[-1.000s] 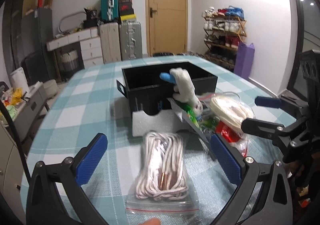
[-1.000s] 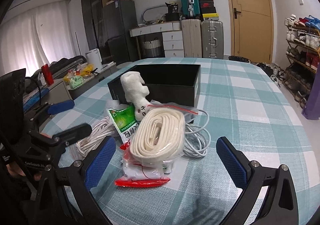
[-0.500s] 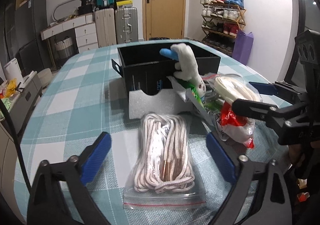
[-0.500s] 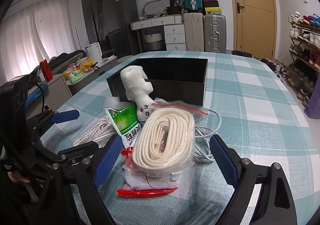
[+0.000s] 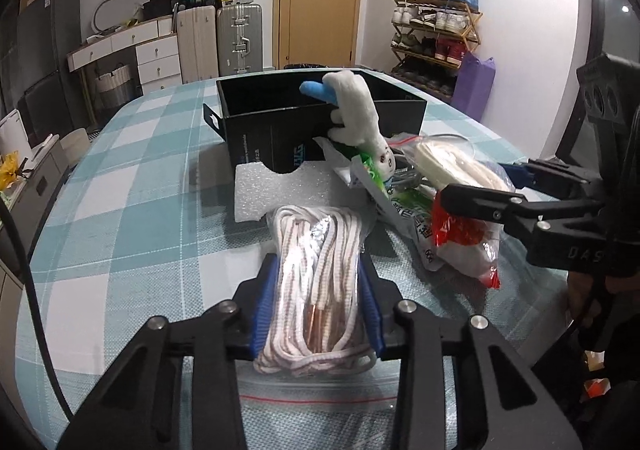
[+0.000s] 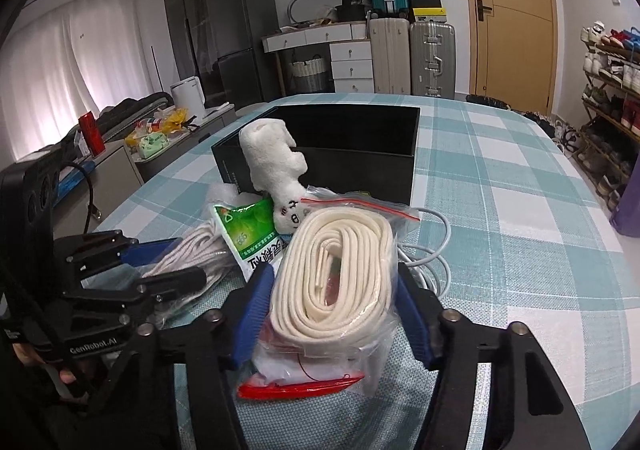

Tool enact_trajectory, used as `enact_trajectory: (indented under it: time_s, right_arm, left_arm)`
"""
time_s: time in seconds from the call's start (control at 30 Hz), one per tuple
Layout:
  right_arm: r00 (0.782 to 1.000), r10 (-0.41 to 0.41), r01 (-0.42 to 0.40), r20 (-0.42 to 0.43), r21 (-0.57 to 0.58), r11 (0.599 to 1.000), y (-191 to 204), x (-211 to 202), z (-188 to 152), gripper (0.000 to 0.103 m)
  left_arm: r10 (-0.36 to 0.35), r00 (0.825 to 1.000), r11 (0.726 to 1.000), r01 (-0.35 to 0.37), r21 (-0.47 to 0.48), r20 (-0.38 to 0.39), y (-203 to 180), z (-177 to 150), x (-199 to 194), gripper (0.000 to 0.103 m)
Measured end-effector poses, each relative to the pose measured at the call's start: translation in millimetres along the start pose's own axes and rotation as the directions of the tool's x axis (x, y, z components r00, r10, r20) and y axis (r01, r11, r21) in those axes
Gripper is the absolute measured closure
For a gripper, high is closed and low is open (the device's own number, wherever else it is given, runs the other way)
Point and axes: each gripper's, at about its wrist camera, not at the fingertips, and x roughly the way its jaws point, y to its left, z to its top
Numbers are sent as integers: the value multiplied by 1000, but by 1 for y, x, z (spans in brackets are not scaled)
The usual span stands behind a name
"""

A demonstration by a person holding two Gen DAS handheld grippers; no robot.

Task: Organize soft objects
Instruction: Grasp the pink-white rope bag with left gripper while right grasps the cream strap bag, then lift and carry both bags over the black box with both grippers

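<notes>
On a table spread with a teal-and-white checked cloth [image 5: 132, 186], two hand-held grippers close on bagged bundles in a cluttered living room. The left gripper [image 5: 318, 290], whose jaws have just been closing, has its blue pads pressed against both sides of a coil of white-and-brown cord [image 5: 316, 270] sealed in a clear zip bag, which lies on the cloth near the front edge. The right gripper [image 6: 332, 290], its jaws also just narrowed, squeezes a thick roll of cream rope [image 6: 332, 278] in its own clear bag, which rests on top of a red-edged plastic packet [image 6: 300, 384]. Just behind both bundles stands an open black box [image 6: 352, 146], with a piece of white foam [image 5: 280, 190] lying at its front wall. A white plush toy [image 6: 276, 170] leans against the box between the two grippers, its blue part [image 5: 316, 90] showing in the left view. A green-printed sachet [image 6: 248, 234] sits between the cord and the rope, and a pale cable [image 6: 428, 250] loops on the cloth to the right of the rope bag. Suitcases [image 6: 412, 50], a wooden door [image 6: 508, 10] and a shoe rack [image 5: 436, 34] line the walls behind.
</notes>
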Motion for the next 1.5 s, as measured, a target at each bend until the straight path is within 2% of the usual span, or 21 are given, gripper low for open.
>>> enact_trajectory:
  time_s: [0.2,0.3,0.73,1.07,1.5]
  right_arm:
    - [1000,17,-17,13,2,1000,-1,-6,-2,55]
    - [999,22,-22,28,7,1000,-3,-12,-3,57]
    - [994,39,-39,103,3,999,-5,-41,0,57]
    - [988,49,-49,148,-5,999,-4,-55,15,57]
    - [985,65,-61,158,-31,998,-6,-49,40,57]
  left_arm:
    - [-9,999,1000,10,-14,37,2,5,-10,67]
    - [-5,998,1000,6,-19,57,5,6,-15,67]
    - [17,991,999,-10,-52,132,15,15,-45,67]
    - [32,983,995,-13,-102,181,27,33,-56,66]
    - [55,975,992,-28,-123,216,40,70,-45,66]
